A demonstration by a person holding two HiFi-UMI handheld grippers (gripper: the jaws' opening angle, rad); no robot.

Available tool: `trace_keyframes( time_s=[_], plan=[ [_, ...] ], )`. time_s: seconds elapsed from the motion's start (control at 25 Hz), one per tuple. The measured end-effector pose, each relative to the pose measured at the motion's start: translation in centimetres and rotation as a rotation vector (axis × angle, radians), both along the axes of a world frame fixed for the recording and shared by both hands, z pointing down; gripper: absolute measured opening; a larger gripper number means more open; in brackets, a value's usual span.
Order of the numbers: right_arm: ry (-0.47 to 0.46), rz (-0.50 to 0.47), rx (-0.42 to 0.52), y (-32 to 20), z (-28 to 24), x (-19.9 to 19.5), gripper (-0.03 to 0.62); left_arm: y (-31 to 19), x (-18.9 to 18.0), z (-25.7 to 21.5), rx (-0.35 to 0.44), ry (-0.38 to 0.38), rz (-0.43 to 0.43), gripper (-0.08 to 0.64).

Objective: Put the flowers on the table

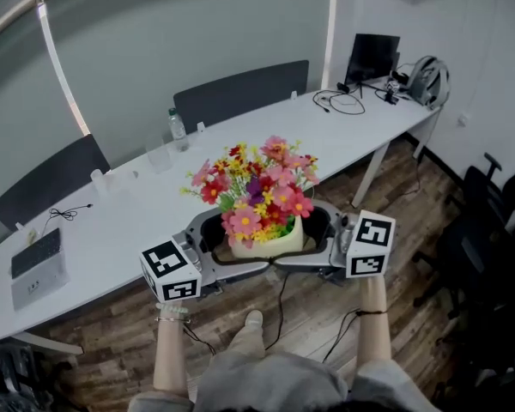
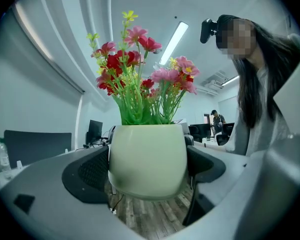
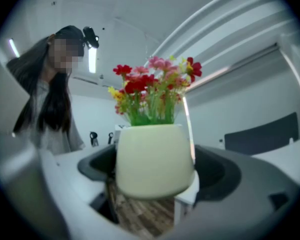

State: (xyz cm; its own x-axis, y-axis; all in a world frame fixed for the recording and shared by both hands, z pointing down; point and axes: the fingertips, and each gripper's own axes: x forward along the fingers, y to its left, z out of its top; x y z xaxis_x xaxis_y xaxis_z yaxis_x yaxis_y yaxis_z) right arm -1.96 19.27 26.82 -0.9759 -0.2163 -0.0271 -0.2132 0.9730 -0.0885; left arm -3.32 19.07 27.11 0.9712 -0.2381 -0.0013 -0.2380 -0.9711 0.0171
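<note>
Cream-white and smooth, the round pot (image 1: 270,239) of red, pink and yellow flowers (image 1: 257,187) hangs in the air just off the near edge of the long white bench (image 1: 240,157), with brown wood-plank floor (image 1: 313,307) showing beneath it. The left gripper (image 1: 219,245) clasps it from one side, its dark curved fingers (image 2: 87,174) spread round the pot's belly and pressed to it. The right gripper (image 1: 322,240) does the same from the opposite side, its fingers (image 3: 220,171) hugging the pot's walls.
</note>
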Motion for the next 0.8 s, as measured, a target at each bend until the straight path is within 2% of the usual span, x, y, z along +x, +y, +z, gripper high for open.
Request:
trace_keyframes(
  time_s=[0.36,0.6,0.8],
  plan=[
    [0.018,-0.024,0.014,-7.3,0.0,-0.6,0.479,-7.3,-0.5,0.1,0.021,-0.026,-0.012,0.486],
    [0.026,-0.024,0.009,-13.9,0.1,-3.9,0.478,-14.0,-3.7,0.3,0.000,-0.020,-0.015,0.486],
    [0.035,-0.034,0.008,-15.7,0.3,-4.6,0.477,-15.7,-4.5,0.5,0.000,-0.015,-0.021,0.486]
  ],
)
